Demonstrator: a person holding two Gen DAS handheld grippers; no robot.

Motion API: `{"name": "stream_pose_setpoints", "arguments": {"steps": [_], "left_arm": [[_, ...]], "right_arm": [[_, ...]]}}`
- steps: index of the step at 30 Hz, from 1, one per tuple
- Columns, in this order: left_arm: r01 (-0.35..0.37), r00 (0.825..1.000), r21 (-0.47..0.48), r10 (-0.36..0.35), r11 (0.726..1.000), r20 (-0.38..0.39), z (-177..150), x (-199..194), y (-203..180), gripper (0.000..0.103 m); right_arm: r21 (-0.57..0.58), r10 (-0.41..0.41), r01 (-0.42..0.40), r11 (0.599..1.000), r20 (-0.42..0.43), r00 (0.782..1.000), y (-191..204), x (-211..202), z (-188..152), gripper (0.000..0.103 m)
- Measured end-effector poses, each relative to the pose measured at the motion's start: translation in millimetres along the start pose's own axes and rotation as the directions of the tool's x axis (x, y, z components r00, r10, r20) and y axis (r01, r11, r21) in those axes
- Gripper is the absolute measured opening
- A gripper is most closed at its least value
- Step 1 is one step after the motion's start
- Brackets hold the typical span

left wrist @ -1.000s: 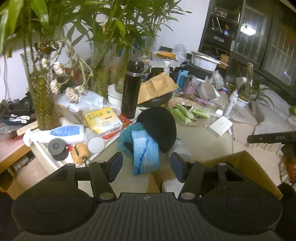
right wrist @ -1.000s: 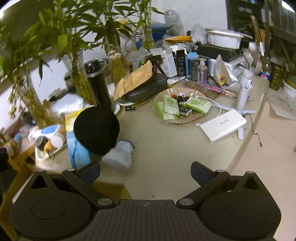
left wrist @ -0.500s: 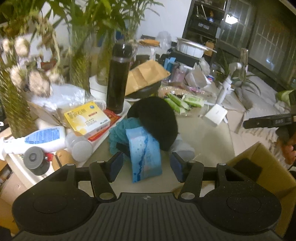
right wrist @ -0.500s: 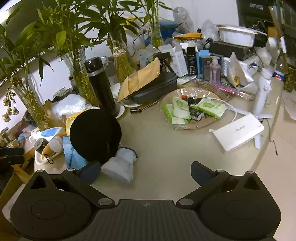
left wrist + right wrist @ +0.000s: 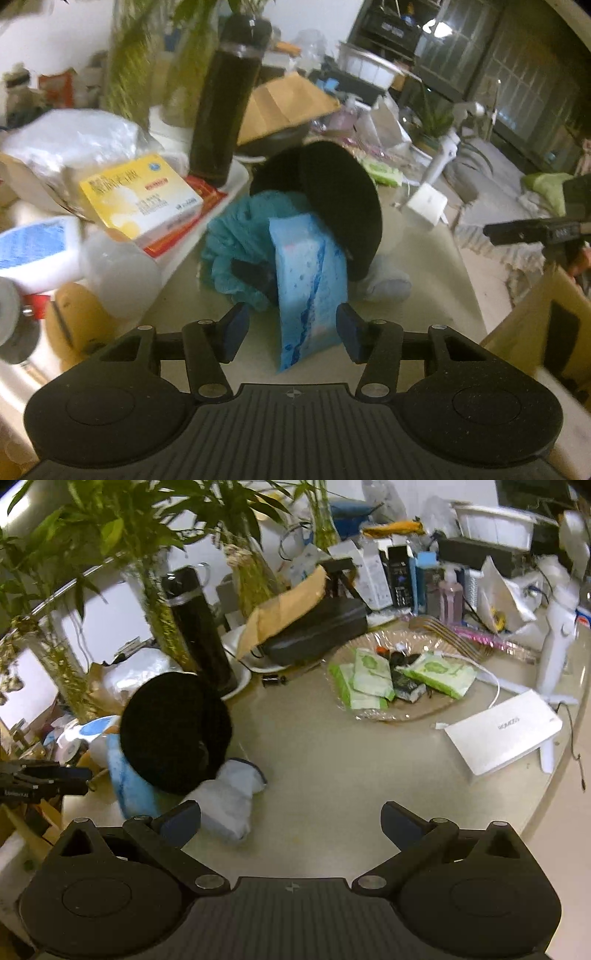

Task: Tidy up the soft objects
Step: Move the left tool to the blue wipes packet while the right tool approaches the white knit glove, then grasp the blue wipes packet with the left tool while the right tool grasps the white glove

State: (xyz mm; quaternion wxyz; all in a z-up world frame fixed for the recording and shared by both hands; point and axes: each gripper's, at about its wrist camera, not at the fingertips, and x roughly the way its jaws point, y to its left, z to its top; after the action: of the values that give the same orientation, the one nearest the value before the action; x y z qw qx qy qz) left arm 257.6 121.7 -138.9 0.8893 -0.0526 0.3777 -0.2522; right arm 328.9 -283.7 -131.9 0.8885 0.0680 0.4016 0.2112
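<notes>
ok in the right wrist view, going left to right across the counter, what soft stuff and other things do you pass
blue sponge → black round pad → white sock → glass dish of green packets → white box

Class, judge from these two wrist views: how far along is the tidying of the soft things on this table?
Done: nothing visibly; the teal mesh puff, round black soft pad and pale grey cloth bundle lie heaped on the table. In hand: the left gripper is closing around the upright light-blue sponge, pads not yet touching. The right gripper is open and empty. Left: everything.
</notes>
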Motion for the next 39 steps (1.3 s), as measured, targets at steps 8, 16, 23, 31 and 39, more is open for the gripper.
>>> {"name": "stream_pose_setpoints", "arguments": {"steps": [8,16,23,31,39], "left_arm": [[0.072,0.995,0.04,-0.069,0.997,-0.068,0,32,14,0.037],[0.146,0.984,0.078,-0.137,0.986,-0.115,1,51,15,0.029],[0.191,0.977,0.082,-0.182,0.978,-0.109,3,58,16,0.022],[0.174,0.981,0.091,-0.165,0.981,-0.1,4,49,12,0.013],[0.157,0.986,0.1,-0.15,0.983,-0.079,4,31,2,0.012]], "right_arm": [[0.087,0.06,-0.059,0.994,-0.012,0.998,-19,40,-4,0.103],[0.098,0.114,-0.109,0.989,-0.046,0.992,-22,66,-3,0.103],[0.09,0.219,-0.211,0.973,-0.092,0.971,-14,99,3,0.103],[0.014,0.347,-0.35,0.937,-0.159,0.924,9,123,6,0.092],[-0.055,0.35,-0.374,0.926,-0.245,0.904,30,137,0,0.055]]}}
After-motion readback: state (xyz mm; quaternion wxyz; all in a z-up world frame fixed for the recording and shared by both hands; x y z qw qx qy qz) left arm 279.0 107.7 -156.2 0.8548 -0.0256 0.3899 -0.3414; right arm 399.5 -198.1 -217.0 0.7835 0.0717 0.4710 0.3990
